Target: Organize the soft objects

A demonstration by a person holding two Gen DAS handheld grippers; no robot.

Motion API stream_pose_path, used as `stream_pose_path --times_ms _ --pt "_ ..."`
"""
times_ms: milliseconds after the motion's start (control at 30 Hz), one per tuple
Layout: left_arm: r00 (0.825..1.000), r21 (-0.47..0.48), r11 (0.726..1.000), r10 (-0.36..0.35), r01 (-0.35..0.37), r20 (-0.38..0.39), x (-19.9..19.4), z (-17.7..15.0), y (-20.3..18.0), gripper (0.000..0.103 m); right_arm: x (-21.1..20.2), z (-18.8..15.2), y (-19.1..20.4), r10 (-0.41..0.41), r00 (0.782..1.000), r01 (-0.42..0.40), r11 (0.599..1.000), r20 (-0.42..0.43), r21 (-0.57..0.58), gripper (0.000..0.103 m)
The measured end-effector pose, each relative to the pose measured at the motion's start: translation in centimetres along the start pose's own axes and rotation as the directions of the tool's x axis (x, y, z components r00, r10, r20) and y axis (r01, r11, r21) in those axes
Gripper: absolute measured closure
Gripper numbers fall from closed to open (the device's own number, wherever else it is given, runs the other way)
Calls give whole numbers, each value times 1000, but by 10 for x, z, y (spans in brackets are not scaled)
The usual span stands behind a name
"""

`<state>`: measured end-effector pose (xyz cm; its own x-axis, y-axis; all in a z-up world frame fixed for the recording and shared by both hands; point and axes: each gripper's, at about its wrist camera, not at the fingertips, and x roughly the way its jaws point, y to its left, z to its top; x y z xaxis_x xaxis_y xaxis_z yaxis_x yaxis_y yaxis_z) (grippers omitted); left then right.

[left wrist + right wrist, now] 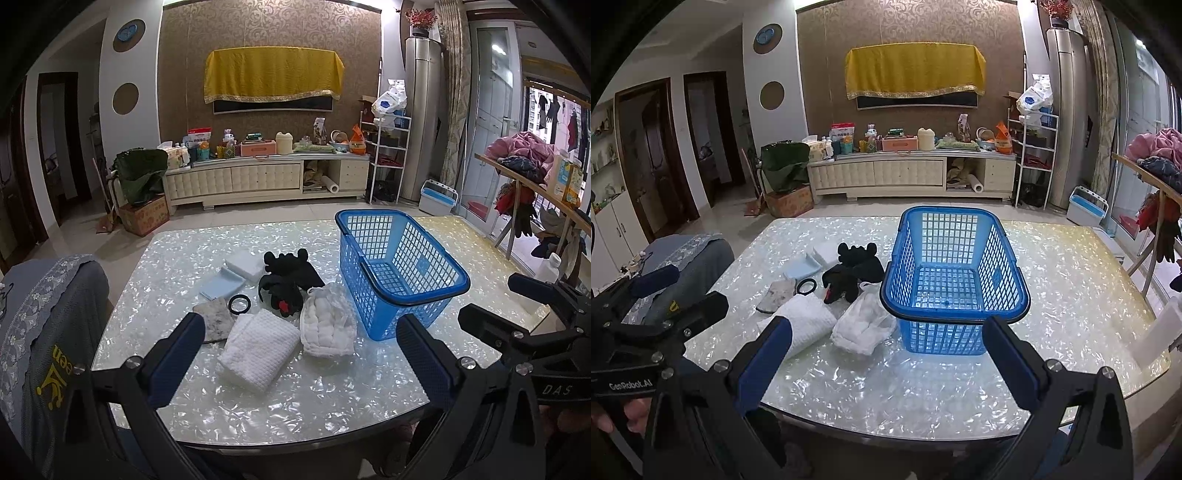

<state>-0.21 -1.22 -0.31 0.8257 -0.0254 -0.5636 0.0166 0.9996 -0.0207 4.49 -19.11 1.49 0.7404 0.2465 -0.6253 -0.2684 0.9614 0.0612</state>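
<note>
Table [280,402]: broad slab with a glossy, pearly white mosaic surface and rounded corners; it carries every item below.
Basket [402,236]: blue plastic, rectangular, lattice walls and floor, dark band round the rim; upright on the table's right half, nothing inside it.
Left gripper [299,354]: two black arms faced with dark blue textured pads, spread wide apart and holding nothing, raised over the near table edge.
Right gripper [886,350]: same build, jaws likewise released and bare, held in front of the basket's near wall.
White towel [258,349]: folded square of waffle-weave cloth, nearest the front edge, left of the basket.
Cotton bag [327,323]: clear crinkled plastic pouch of white puffy pads, just beside the basket's near left corner.
Black plush toy [284,280]: fuzzy, lumpy, with a small red spot, behind the towel.
Pale blue cloth [223,284]: flat, smooth, folded, left of the toy.
White foam block [243,267]: matte, rectangular, touching the blue cloth's far side.
Grey rag [216,319]: mottled, stained, flat, left of the towel.
Black ring [239,304]: small thin hoop between rag and toy.
</note>
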Motion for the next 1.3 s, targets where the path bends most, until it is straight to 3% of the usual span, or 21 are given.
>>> stream_pose_path --times_ms 1300 --pt "999 7 1000 -26 26 -21 -2 -2 -8 0 -1 -7 -3 -2 1000 2 1000 -3 19 0"
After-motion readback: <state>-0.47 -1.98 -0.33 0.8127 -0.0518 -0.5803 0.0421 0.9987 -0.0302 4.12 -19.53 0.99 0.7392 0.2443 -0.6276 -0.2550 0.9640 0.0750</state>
